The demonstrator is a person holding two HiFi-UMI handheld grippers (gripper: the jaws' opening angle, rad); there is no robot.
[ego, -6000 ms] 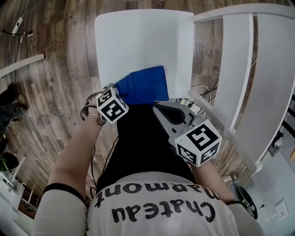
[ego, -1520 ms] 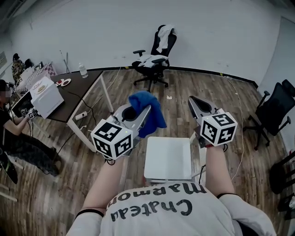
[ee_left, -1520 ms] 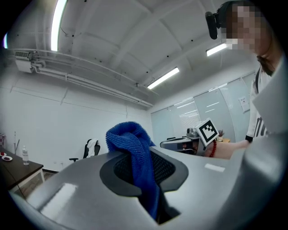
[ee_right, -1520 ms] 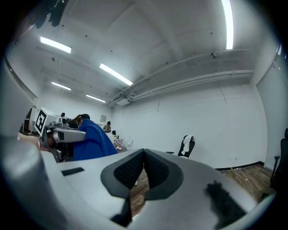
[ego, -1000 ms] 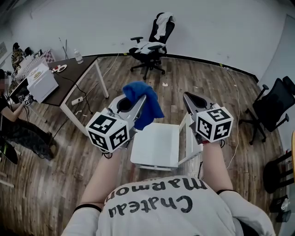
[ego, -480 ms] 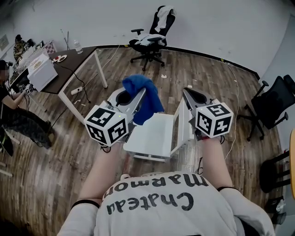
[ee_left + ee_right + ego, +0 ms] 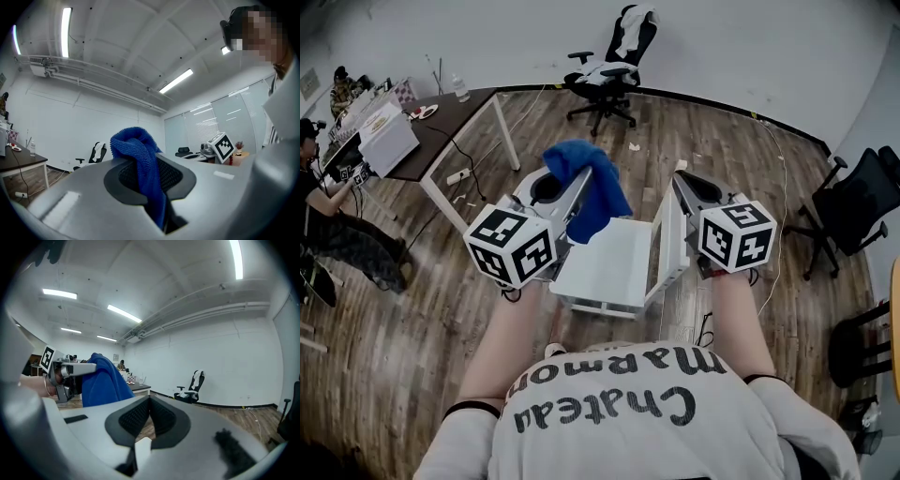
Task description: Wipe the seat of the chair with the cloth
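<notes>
The white chair stands below my hands in the head view, its seat bare and its backrest on the right. My left gripper is held up above the seat's left side and is shut on the blue cloth, which bunches over the jaw tips and hangs down. From the left gripper view, the cloth is pinched in the left gripper. My right gripper hovers above the backrest. Its jaws are shut with nothing between them in the right gripper view, where the cloth shows at left.
A brown desk with a white box stands at the far left, and a person sits beside it. An office chair stands by the far wall and a black chair at the right. Cables lie on the wood floor.
Six seconds ago the cloth lay on the seat under low grippers. Now both grippers are raised with the cloth lifted clear; over the last second they barely moved.
</notes>
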